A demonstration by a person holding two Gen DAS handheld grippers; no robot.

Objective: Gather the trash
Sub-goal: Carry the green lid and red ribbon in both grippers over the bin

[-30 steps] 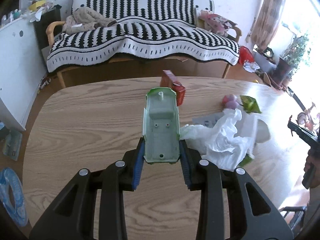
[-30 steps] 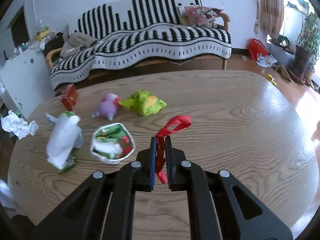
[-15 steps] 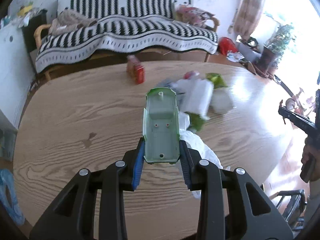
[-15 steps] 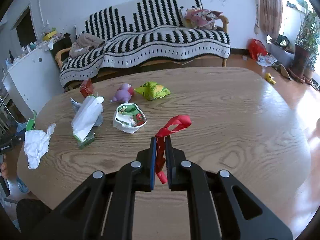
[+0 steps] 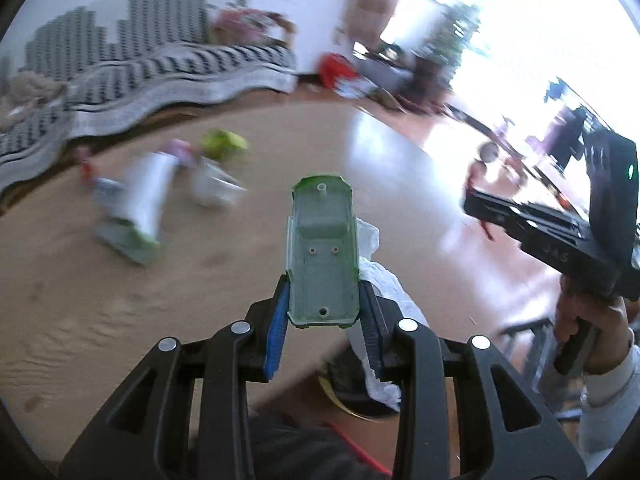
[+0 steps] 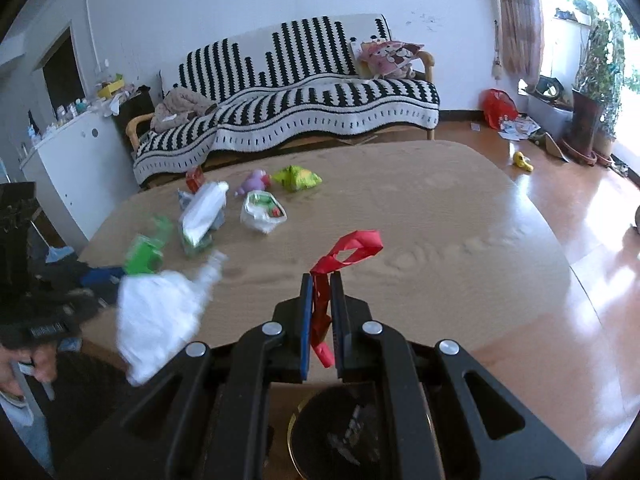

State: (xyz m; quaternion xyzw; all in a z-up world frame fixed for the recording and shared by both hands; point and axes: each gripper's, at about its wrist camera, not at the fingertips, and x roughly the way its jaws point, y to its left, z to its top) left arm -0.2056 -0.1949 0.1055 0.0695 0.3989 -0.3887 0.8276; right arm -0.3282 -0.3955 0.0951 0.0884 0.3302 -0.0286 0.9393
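Wooden table (image 6: 440, 216) – striped sofa (image 6: 320, 92) behind, wrappers (image 6: 262, 212) scattered, bin (image 6: 348, 432) below.

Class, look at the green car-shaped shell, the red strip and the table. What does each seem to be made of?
Green shell: moulded plastic, probably; thin, translucent walls with screw posts and holes.
Red strip: looks like thin plastic film or ribbon; it loops and crumples, slightly glossy.
Table: wood or wood-look veneer; grain lines, smooth sheen reflecting window light.

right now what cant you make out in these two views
- Left wrist view: the trash on the table is motion-blurred; labels unreadable.
- Left wrist view: the white bag hangs behind the green toy shell; how it is held is hidden.
- Right wrist view: the dark bin sits behind the right gripper, contents unclear.
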